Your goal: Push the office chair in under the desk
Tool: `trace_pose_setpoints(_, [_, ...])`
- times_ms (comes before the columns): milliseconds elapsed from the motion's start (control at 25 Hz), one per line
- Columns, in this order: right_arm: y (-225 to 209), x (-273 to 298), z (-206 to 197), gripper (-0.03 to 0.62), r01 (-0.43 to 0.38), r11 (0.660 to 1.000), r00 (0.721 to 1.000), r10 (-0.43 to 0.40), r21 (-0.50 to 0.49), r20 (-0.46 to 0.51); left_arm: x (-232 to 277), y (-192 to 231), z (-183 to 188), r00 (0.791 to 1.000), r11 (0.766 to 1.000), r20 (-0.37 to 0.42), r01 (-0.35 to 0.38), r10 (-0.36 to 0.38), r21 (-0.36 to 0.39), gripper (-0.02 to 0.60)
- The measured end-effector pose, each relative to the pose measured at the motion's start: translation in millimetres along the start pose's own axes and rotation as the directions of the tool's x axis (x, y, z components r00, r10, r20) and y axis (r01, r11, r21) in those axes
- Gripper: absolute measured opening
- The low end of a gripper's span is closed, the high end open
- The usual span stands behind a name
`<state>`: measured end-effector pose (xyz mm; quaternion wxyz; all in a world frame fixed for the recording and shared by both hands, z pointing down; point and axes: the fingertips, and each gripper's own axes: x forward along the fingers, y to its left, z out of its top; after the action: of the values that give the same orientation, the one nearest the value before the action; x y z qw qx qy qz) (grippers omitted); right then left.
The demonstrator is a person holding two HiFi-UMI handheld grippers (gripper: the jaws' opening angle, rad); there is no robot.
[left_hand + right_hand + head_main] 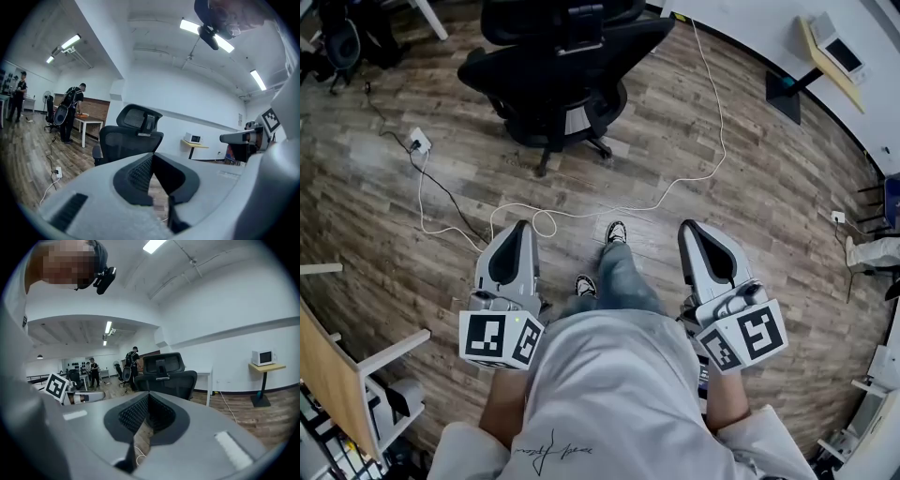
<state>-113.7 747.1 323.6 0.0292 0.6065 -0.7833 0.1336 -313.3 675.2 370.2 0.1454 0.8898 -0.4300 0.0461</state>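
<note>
Black mesh chair (pixel 558 66) stands at 12 o'clock on the wood floor (pixel 750 187), well apart from both tongs and touched by neither. Left tongs (pixel 521 230) sit at 7 o'clock and right tongs (pixel 690 230) at 5 o'clock, one on each side of the person's legs, both pointing toward the chair and tipped slightly down. Each pair of jaws is pressed fully together with nothing between them. White cable (pixel 581 208) loops across the planks between the chair and the tongs.
</note>
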Motion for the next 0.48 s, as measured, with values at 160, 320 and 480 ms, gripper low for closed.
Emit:
trace_pose_setpoints(160, [-24.7,21.3,18.5,0.011,0.035,0.999,0.998,-0.033,-0.026,0.060,27.6,5.6,12.8,1.000,1.000,0.004,-0.013,0.013,0.018,-0.008])
trace_pose_setpoints(320, [-47.1,50.5,27.2,0.011,0.014,0.999,0.999,-0.012,-0.049,0.049,63.1,11.8,24.4,1.000,0.999,0.002,-0.030,0.030,0.034,-0.008])
trace_pose_setpoints(480, [-77.2,81.4,36.9,0.011,0.015,0.998,0.999,-0.013,-0.069,0.033,103.5,16.5,38.8,0.999,0.997,0.006,-0.046,0.046,0.062,-0.008])
